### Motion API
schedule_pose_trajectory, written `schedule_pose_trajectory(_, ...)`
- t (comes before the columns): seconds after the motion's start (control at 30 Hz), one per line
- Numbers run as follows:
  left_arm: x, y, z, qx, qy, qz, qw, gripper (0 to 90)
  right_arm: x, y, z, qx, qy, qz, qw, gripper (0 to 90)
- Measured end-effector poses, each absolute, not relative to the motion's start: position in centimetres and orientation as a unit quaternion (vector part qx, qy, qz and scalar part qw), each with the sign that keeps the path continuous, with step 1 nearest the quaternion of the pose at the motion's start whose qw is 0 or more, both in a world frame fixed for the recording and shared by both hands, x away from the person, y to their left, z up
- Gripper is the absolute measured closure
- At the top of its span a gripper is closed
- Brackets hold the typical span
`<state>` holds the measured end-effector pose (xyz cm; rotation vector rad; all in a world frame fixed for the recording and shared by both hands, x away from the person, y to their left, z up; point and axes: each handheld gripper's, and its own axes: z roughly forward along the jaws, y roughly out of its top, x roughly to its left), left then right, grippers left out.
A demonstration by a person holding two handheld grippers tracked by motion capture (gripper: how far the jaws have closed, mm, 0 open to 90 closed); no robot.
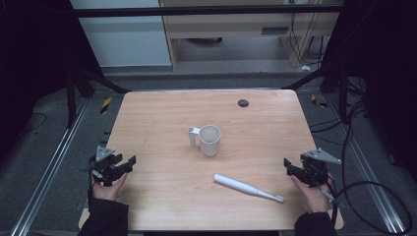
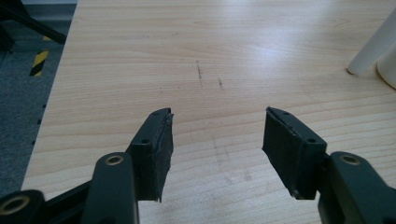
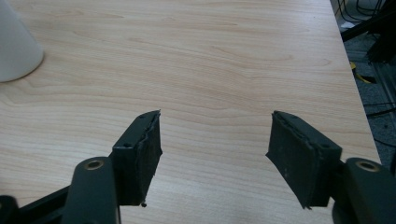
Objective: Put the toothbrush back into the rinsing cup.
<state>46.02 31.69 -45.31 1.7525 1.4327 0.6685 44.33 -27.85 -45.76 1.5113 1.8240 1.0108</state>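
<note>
A white mug (image 1: 210, 140) stands upright mid-table, nothing visible inside; a toothbrush (image 1: 247, 188) lies on the table nearer the person. Left gripper (image 1: 129, 162) and right gripper (image 1: 287, 164) hover at the table's sides, jaws apart, holding nothing.

Light wooden table (image 1: 162, 118), white mug (image 1: 210, 140) at centre, white electric toothbrush (image 1: 247, 188) lying nearer, dark round spot (image 1: 243, 103) at far edge

Left gripper (image 1: 129, 162) sits low at the table's (image 1: 162, 113) left edge near the front corner, jaws wide apart, nothing between them, pointing inward. Right gripper (image 1: 287, 164) mirrors it at the right edge, jaws also apart and empty. Left hand (image 1: 108, 186) and right hand (image 1: 312, 194) grip from behind; dark sleeves enter over the front edge.
</note>
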Motion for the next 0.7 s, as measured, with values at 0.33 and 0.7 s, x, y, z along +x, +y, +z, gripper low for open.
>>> schedule_pose_trajectory(0.33, 45.6, 31.2, -45.2, 0.698, 0.546, 0.266, 0.379, 44.6, 43.6, -26.3, -44.7, 0.541, 0.699, 0.377, 0.277, 40.3)
schedule_pose_trajectory(0.7, 45.6, 30.8, -45.4, 0.704, 0.544, 0.261, 0.374, 49.9, 42.9, -25.3, -44.5, 0.517, 0.721, 0.383, 0.257, 48.2)
